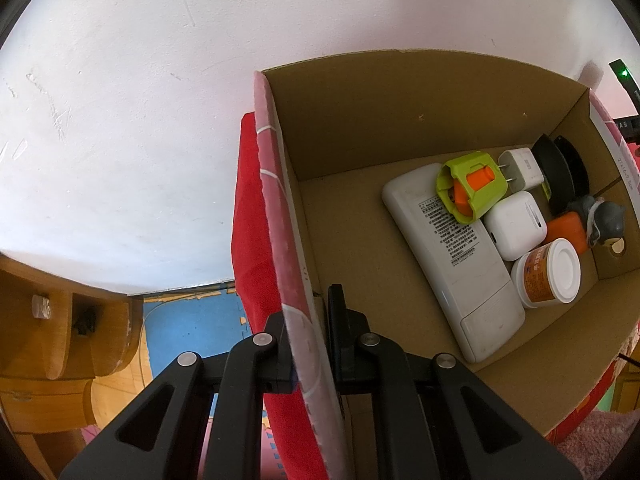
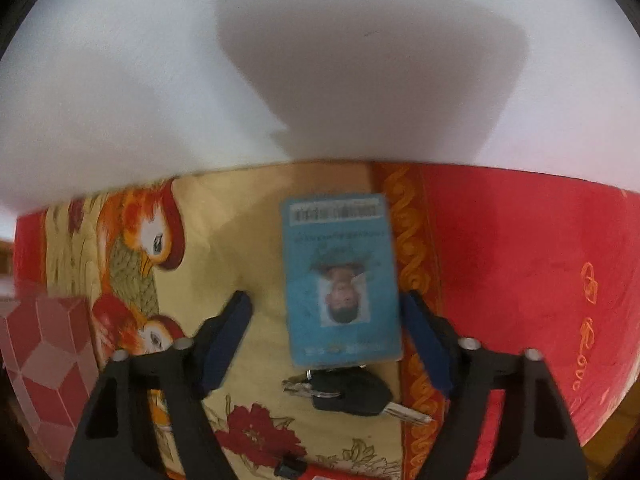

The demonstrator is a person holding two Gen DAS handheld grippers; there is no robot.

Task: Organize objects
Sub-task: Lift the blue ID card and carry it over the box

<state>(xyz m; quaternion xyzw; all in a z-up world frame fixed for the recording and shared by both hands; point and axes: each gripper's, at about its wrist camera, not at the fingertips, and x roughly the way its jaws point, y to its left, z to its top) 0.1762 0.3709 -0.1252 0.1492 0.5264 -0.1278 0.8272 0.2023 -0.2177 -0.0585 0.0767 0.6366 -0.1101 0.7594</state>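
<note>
In the left wrist view my left gripper [image 1: 308, 312] is shut on the pink-printed left wall of a cardboard box [image 1: 360, 120]. Inside the box lie a white remote [image 1: 452, 264], a green and orange gadget [image 1: 468, 188], a white charger [image 1: 520, 168], a white earbud case [image 1: 514, 224] and a white-lidded jar [image 1: 548, 276]. In the right wrist view my right gripper [image 2: 324, 308] points down, open, astride a blue ID card [image 2: 340, 280] lying flat on the cloth. Its blue pads do not press on the card. A black-headed key [image 2: 352, 394] is attached at the card's near end.
The card lies on a yellow bird-and-flower cloth [image 2: 200, 240] with a red cloth [image 2: 520, 260] to its right and a white wall behind. The box's pink cube-patterned side [image 2: 40, 352] shows at far left. Wooden furniture [image 1: 60, 340] and blue floor mat [image 1: 192, 320] lie left of the box.
</note>
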